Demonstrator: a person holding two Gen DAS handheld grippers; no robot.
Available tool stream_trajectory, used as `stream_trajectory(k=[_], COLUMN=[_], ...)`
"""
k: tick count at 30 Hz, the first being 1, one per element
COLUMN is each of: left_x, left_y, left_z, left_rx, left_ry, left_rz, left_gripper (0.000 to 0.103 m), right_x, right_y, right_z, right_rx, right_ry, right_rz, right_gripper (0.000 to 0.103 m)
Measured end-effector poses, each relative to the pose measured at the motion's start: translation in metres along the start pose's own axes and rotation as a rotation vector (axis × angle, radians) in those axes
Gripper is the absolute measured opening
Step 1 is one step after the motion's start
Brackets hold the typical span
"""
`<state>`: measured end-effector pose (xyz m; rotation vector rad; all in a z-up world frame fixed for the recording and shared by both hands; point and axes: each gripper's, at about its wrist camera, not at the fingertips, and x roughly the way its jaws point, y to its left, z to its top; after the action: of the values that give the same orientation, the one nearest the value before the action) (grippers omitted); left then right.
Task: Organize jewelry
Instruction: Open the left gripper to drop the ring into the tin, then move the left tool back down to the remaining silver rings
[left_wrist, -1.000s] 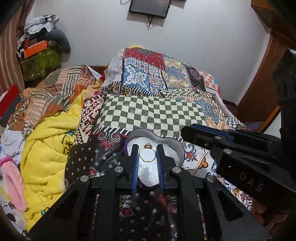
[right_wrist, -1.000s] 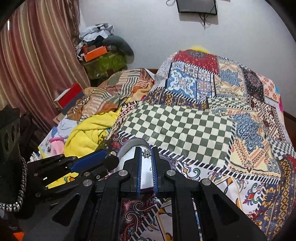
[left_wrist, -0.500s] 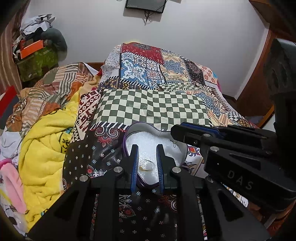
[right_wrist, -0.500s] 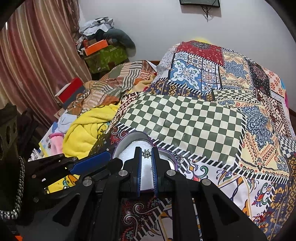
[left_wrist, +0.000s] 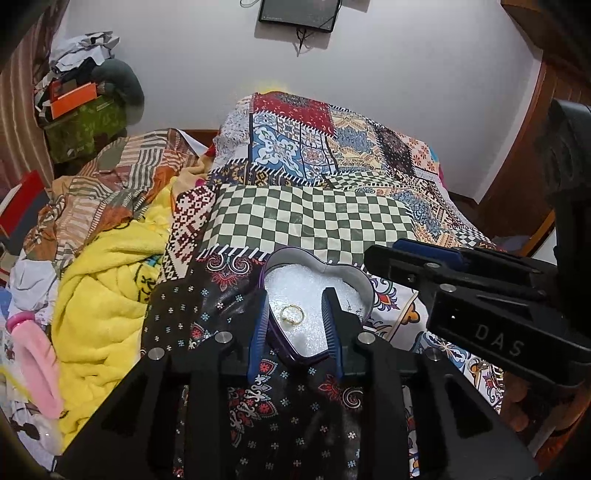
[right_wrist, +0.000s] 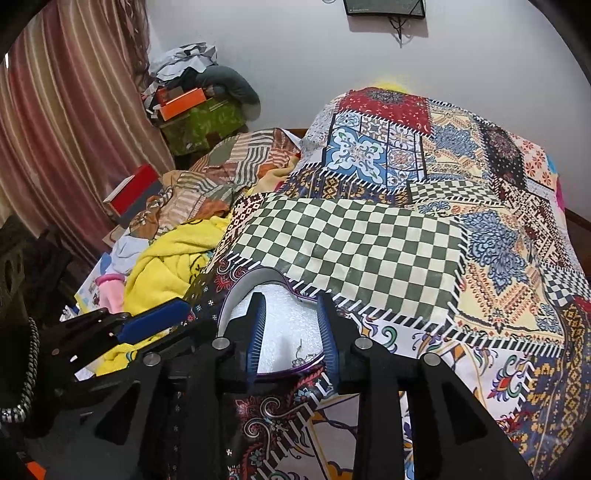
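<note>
A purple heart-shaped box with a white lining sits on the patterned bedspread. A gold ring lies flat on the lining. My left gripper straddles it, its jaws opening, the pads clear of the ring. In the right wrist view, my right gripper hangs over the same box with its jaws opening. A small silvery stud lies on the lining between them, untouched. Each gripper shows in the other's view: the right gripper and the left gripper.
The patchwork bedspread covers the bed. A yellow blanket and a pink item are piled at the left. Boxes and clothes stack by the curtain. A wooden door frame stands at the right.
The left gripper lowered the gold ring into the box and let it go; it now lies on the lining. The right gripper released its small stud, and both jaws have widened.
</note>
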<state>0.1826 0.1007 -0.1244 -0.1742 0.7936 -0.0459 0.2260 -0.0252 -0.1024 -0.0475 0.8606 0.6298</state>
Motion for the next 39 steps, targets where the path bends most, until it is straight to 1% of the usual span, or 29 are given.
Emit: stream_trajectory(k=[12,16,22,29,36,37,39], left_x=[-0.042,-0.057,-0.073,-0.076,-0.067,-0.064,-0.06], left_y=[-0.018,-0.029,-0.048,-0.072,-0.099,-0.102,-0.107], left_z=[0.004,0.003,0.001,-0.003,-0.01,-0.011,-0.013], left_rx=[0.028,0.048,0.077,0.088,0.112,0.116,0.119], left_ry=[-0.068,-0.092,-0.119,-0.121,-0.091,-0.085,-0.073], left_rz=[-0.003,-0.008,-0.028,-0.07,-0.103,-0.108,-0.114], left_gripper=[0.03,0.034,0.035,0.035,0.036,0.036,0.041], right_x=[-0.046,-0.065,-0.09,-0.112,-0.13,-0.132,-0.137], right_y=[0.002,0.0,-0.008,-0.026,-0.051,-0.055,-0.06], right_z=[-0.006,-0.011,-0.021,-0.036,-0.053,-0.055,-0.062], right_rx=[-0.013,-0.015,-0.008,0.017,0.059,0.06,0.063], right_ry=[-0.06,-0.086,-0.112,-0.117,-0.109,-0.106,-0.102], right_rz=[-0.033,-0.051,-0.091,-0.142,-0.182,-0.191,-0.21], right_gripper=[0.027,0.028,0.028,0.028,0.028,0.028,0.028])
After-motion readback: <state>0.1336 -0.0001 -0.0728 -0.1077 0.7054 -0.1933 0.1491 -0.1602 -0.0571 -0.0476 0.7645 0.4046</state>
